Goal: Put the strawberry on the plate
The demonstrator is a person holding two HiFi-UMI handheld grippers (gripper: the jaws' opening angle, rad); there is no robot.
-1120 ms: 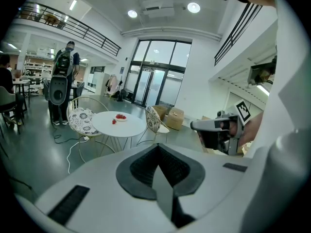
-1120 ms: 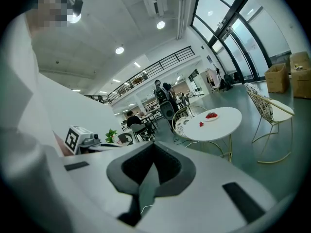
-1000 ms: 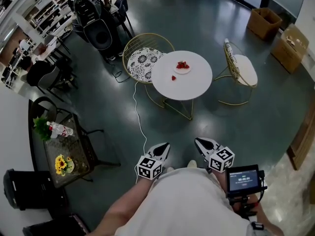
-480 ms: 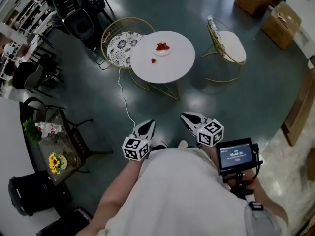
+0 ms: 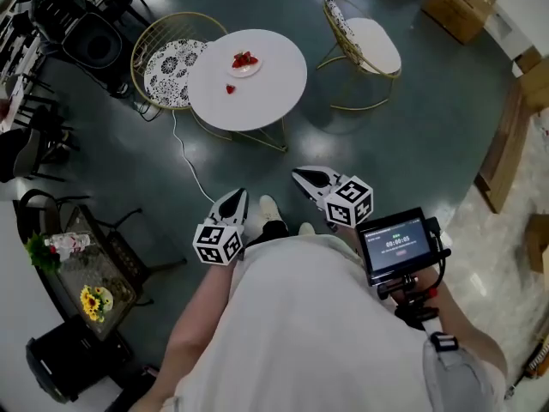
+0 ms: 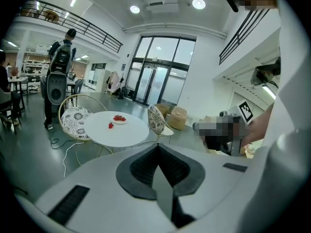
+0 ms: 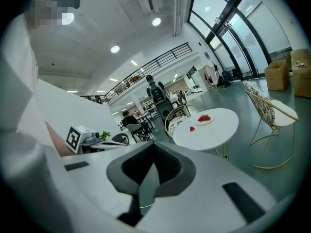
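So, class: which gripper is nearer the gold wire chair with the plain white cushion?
Right. The right gripper sits below-left of the gold wire chair in the head view; the left gripper is farther left and lower.

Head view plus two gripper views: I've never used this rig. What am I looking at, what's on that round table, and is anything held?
No robot: a person carries a two-jaw gripper in each hand. The head view looks down on the left gripper and right gripper; each gripper view looks along its own jaws. Ahead stands a round white table with a plate holding strawberries and one loose strawberry beside it. Both grippers are shut and empty.
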